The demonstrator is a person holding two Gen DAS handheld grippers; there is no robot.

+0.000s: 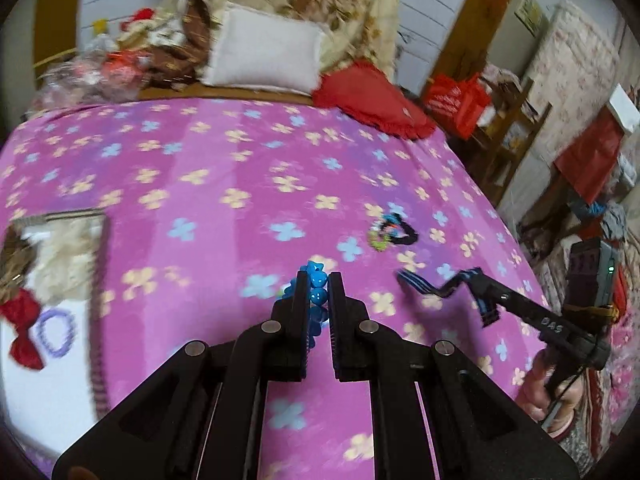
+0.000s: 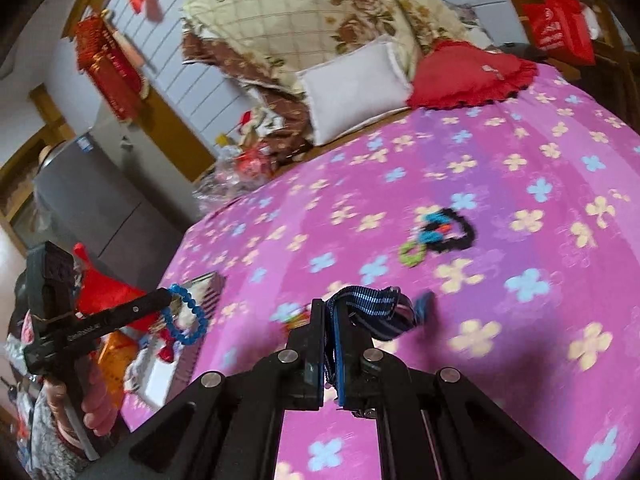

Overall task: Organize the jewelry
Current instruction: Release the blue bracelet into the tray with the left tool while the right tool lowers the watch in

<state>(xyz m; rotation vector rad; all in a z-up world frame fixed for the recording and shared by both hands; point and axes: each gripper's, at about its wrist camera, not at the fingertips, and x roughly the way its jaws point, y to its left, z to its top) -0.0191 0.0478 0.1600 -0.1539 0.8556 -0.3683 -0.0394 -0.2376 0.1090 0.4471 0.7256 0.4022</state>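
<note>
Pink flowered bedspread point(image 1: 224, 168) lies under both grippers. Only the left wrist view shows, to the left of the left gripper point(image 1: 318, 286), a white tray point(image 1: 60, 380) holding a red bow point(image 1: 22, 330) and lilac hair tie point(image 1: 56, 332); this gripper pinches a blue bead bracelet point(image 1: 316, 296). The right gripper point(image 2: 328, 312) clamps a blue striped band point(image 2: 376, 310), with tangled hair ties point(image 2: 438, 232) lying ahead to its right.

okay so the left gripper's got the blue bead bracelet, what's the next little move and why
Probably swing the left gripper leftward toward the white box and lower it there. Its fingers are shut on the blue bead bracelet, which hangs clear of the bedspread, and the box already holds a purple bracelet and red bow.
</note>
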